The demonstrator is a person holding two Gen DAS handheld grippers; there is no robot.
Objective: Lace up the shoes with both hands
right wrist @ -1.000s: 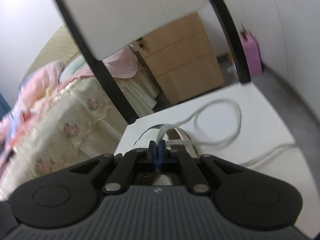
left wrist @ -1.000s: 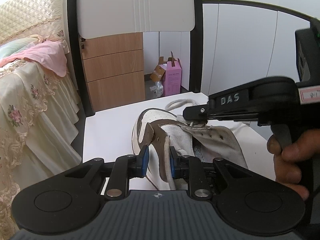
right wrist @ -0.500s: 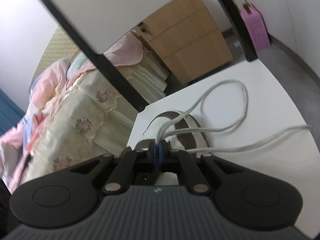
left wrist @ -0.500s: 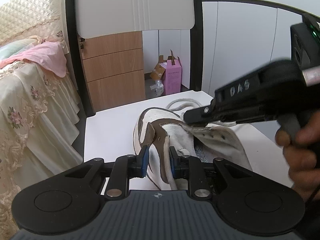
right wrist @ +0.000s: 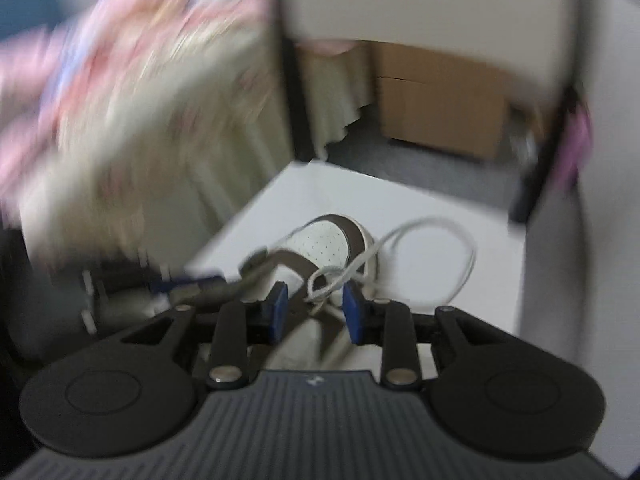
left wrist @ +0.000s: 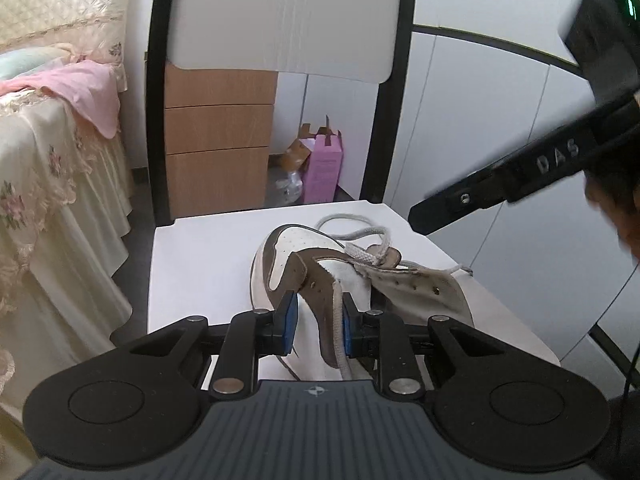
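We keep the left gripper (left wrist: 316, 320) clamped on the shoe's (left wrist: 304, 256) brown eyelet flap, steadying it on the white chair seat (left wrist: 200, 264). Our right gripper (right wrist: 315, 306) has just been opening and holds nothing, its jaws apart above the loose lace (right wrist: 452, 232).

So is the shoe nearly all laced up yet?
Not nearly. The lace only crosses near the toe, and the holes higher up look empty. The left gripper holds the shoe by its flap. The right gripper has just been opening, nothing pinched. Most threading is left.
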